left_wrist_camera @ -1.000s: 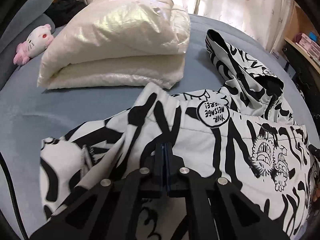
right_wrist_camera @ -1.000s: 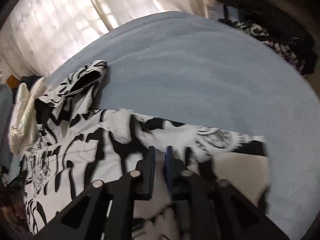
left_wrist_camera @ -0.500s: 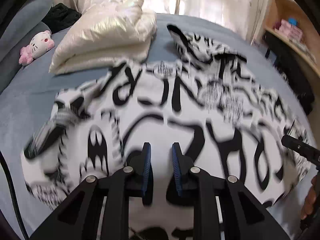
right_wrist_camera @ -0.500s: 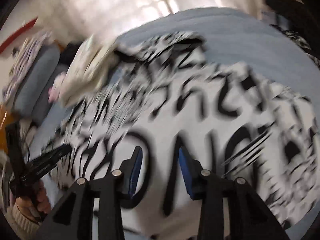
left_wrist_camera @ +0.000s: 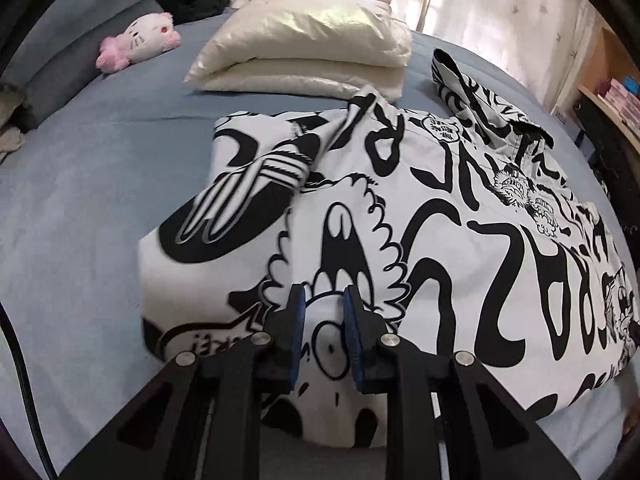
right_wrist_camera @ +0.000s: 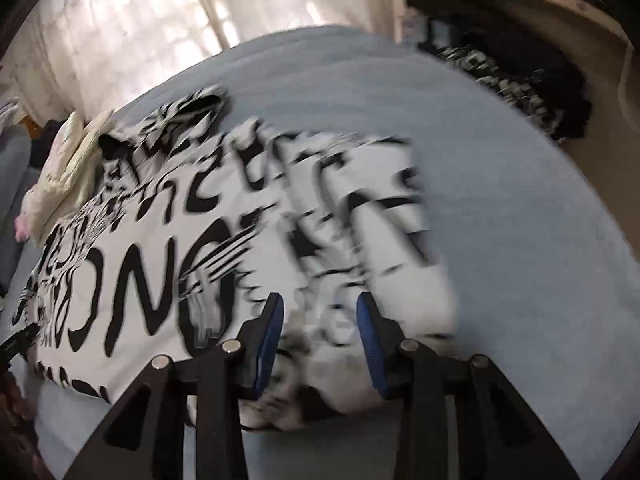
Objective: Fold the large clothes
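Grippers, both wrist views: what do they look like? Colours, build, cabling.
Both match: matte black angular linkage arms with triangular cut-outs, round silver pivot pins, and blue pads lining the inner faces of black fingers. Left gripper; a black cable runs down the left edge of its view. Right gripper shows no cable. No markings or sleeves visible.

On the bed [left_wrist_camera: 80, 168] lies one black-and-white printed garment [left_wrist_camera: 420, 208], and one folded cream jacket [left_wrist_camera: 312, 40] at 12 o'clock. There is one pink-and-white plush toy [left_wrist_camera: 140, 40] at 10 o'clock, and two grippers, left [left_wrist_camera: 323, 332] and right [right_wrist_camera: 320, 332].
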Action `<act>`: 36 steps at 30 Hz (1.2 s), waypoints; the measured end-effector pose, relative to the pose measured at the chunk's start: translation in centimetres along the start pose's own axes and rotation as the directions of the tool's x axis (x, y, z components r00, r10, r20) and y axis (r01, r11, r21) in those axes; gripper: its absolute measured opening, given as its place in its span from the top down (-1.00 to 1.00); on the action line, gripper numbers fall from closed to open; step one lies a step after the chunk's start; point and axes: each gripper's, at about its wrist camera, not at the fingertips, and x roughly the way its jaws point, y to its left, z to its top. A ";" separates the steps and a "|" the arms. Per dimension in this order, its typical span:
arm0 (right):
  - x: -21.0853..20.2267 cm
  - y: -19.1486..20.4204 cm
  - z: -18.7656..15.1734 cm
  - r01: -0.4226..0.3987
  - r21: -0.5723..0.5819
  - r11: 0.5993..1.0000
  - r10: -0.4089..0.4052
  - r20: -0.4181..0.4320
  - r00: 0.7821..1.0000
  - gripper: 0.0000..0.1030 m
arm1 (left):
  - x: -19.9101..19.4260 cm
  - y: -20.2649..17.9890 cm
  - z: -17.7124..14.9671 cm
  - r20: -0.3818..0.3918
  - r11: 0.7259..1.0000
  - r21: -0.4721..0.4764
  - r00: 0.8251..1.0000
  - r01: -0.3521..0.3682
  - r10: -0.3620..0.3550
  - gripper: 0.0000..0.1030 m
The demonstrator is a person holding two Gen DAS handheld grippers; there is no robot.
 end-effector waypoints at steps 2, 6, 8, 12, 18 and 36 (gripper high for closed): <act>-0.4 -0.1 -0.1 0.019 -0.010 1.000 -0.019 0.012 1.000 0.27 | -0.3 0.3 -0.2 0.001 1.000 -0.005 1.000 0.000 0.000 0.63; -0.3 0.8 -0.5 0.059 -0.036 0.998 -0.058 0.030 0.998 0.23 | -0.3 -0.1 -0.7 0.011 1.000 0.017 1.000 -0.006 0.006 0.62; -0.1 0.8 -0.8 0.066 -0.032 0.997 -0.065 0.034 0.997 0.23 | -0.3 -0.2 -0.8 0.022 1.000 0.021 1.000 -0.006 0.005 0.62; -0.1 -0.1 -1.5 0.041 0.002 0.999 -0.041 0.027 0.999 0.23 | -0.4 0.1 -1.0 0.018 1.000 0.008 1.000 0.019 -0.019 0.59; -0.2 -0.1 -2.2 0.046 0.005 0.999 -0.046 0.037 0.998 0.21 | -0.5 0.8 -1.1 0.007 0.998 -0.032 0.998 0.061 -0.061 0.59; 0.1 1.6 -2.5 0.059 -0.067 0.996 -0.056 0.049 0.997 -0.30 | -0.1 -2.8 -1.6 0.001 0.992 0.101 0.997 0.071 -0.071 -0.50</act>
